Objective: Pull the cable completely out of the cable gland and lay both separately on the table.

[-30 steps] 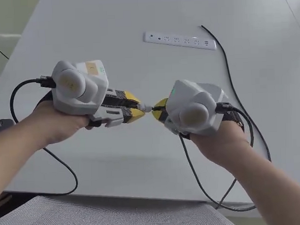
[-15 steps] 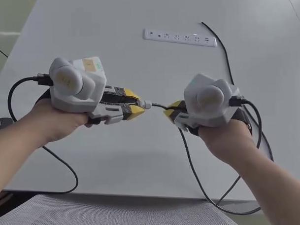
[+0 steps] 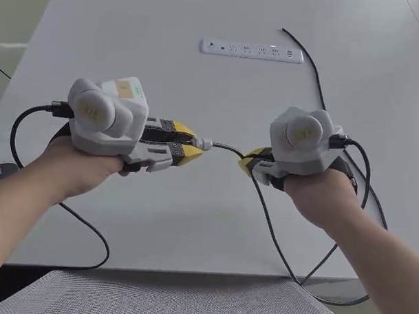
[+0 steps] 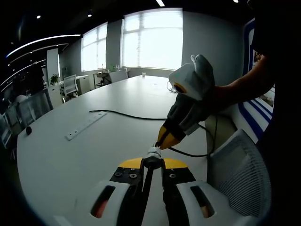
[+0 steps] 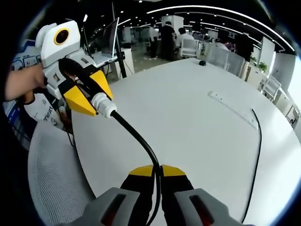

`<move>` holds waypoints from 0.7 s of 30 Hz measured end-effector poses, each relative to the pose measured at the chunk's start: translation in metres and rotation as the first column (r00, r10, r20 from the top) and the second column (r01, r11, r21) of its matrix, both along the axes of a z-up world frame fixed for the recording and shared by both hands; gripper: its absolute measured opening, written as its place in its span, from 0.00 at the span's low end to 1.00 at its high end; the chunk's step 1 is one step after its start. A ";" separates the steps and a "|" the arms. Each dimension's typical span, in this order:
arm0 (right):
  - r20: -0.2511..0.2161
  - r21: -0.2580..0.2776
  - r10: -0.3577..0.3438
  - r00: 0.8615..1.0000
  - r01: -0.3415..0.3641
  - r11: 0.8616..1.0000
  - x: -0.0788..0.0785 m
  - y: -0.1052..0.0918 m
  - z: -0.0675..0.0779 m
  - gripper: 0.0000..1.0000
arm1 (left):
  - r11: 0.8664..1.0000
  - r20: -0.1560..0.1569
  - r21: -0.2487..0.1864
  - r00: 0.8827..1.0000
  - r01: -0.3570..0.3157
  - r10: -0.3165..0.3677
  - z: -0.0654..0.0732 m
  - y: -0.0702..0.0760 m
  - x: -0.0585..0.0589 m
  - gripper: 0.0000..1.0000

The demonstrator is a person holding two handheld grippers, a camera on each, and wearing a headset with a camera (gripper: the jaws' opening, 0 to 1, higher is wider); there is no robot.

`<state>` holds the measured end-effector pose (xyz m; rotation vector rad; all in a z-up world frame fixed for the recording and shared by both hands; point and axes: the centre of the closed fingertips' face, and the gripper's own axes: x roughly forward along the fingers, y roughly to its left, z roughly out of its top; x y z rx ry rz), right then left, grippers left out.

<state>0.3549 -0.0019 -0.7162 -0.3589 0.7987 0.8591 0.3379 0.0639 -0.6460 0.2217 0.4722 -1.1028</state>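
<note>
My left gripper point(image 3: 188, 145) point(image 4: 152, 163) is shut on a small white cable gland point(image 3: 201, 143) point(image 4: 152, 155) point(image 5: 104, 104), held above the white table point(image 3: 192, 68). A thin black cable point(image 3: 226, 149) point(image 5: 136, 137) runs out of the gland's tip in a curve to my right gripper point(image 3: 249, 162) point(image 5: 157, 169), which is shut on it a short way off. In the left gripper view the right gripper's yellow fingertips point(image 4: 165, 136) sit just beyond the gland. The cable's other end still sits inside the gland.
A white power strip point(image 3: 250, 51) point(image 5: 233, 108) lies at the far side of the table with a black lead point(image 3: 317, 84) trailing toward the right edge. Black gripper cords point(image 3: 29, 129) hang by both hands. A mesh chair point(image 3: 132, 297) stands below the near table edge.
My right gripper has pulled away to the right, and a longer stretch of black cable now shows between it and the gland. The left gripper has stayed nearly in place.
</note>
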 end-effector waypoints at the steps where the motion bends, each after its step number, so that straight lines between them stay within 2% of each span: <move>1: 0.003 -0.002 0.003 1.000 -0.003 1.000 0.000 0.000 0.000 0.00 | 1.000 0.000 0.001 1.000 0.000 0.000 0.000 0.000 0.000 0.15; 5: 0.019 -0.007 0.043 0.999 -0.042 0.999 -0.002 0.002 0.001 0.00 | 1.000 0.004 0.000 1.000 0.002 -0.002 0.000 0.000 0.000 0.15; 7: 0.010 0.010 0.044 0.999 -0.044 0.999 -0.003 0.002 0.002 0.01 | 1.000 0.003 0.003 1.000 0.000 0.000 0.000 0.001 0.001 0.15; 8: 0.013 0.026 0.042 0.999 -0.043 0.999 -0.003 0.004 0.005 0.02 | 1.000 0.004 0.003 1.000 0.000 0.000 0.000 0.002 0.001 0.15; 9: 0.035 0.047 0.048 0.998 -0.050 0.998 -0.001 0.007 0.011 0.04 | 1.000 0.004 0.007 1.000 0.001 -0.002 0.000 0.002 0.001 0.15; 13: 0.063 0.064 0.083 0.995 -0.087 0.994 -0.005 0.018 0.026 0.14 | 1.000 0.000 0.009 1.000 0.003 -0.003 -0.001 0.001 0.001 0.15; 15: 0.112 0.042 0.138 0.984 -0.144 0.989 -0.007 0.026 0.034 0.16 | 1.000 0.002 0.009 1.000 0.004 -0.004 -0.001 0.001 0.001 0.15; 18: 0.166 0.009 0.186 0.968 -0.191 0.982 -0.007 0.033 0.042 0.16 | 1.000 0.003 0.006 1.000 0.006 -0.006 0.000 0.000 0.001 0.15; 20: 0.217 -0.021 0.243 0.946 -0.244 0.970 -0.008 0.043 0.050 0.14 | 1.000 0.003 0.004 1.000 0.006 -0.006 0.000 -0.001 0.001 0.15; 21: 0.250 -0.025 0.270 0.930 -0.273 0.962 -0.008 0.048 0.054 0.13 | 1.000 0.005 0.003 1.000 0.006 -0.006 0.001 -0.001 0.001 0.15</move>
